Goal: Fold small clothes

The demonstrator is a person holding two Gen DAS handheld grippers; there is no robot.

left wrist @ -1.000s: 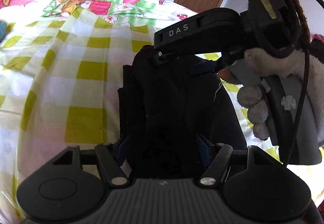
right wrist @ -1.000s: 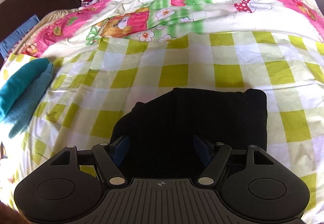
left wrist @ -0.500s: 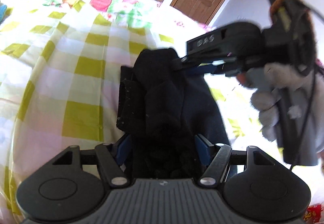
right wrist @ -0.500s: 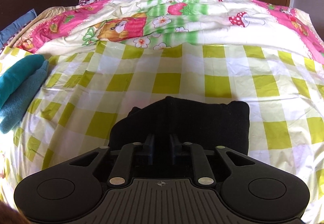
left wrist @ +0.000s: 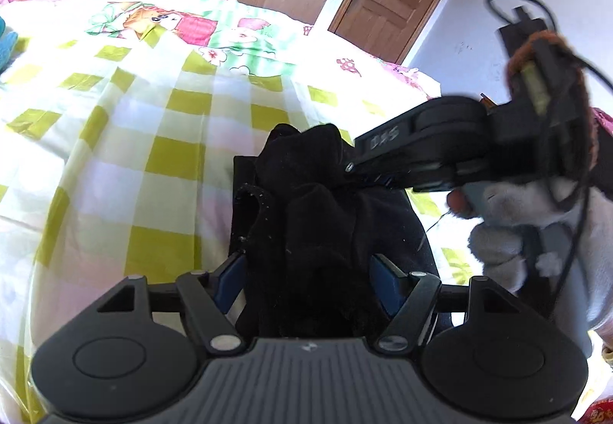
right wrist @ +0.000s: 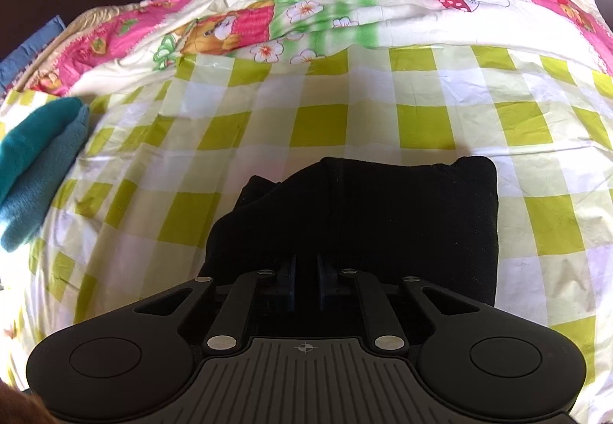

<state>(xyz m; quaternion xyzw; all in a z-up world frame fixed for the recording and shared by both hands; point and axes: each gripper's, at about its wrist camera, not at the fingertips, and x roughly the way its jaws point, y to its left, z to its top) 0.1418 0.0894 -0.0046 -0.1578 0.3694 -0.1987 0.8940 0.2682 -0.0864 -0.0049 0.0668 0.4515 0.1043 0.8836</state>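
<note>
Black garment (right wrist: 383, 217): bunched on checked bed sheet (right wrist: 322, 125), partly lifted. Right gripper (right wrist: 305, 272): jaws narrow, pinching near edge. Left gripper (left wrist: 306, 282): jaws wide, cloth heaped between, grip unclear. Best handled by lifting evenly, keeping edges aligned, laying flat.

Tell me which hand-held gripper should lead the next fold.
Probably right: the right hand-held gripper is pinched on the black garment, while the left hand-held gripper stands open around bunched cloth.
</note>
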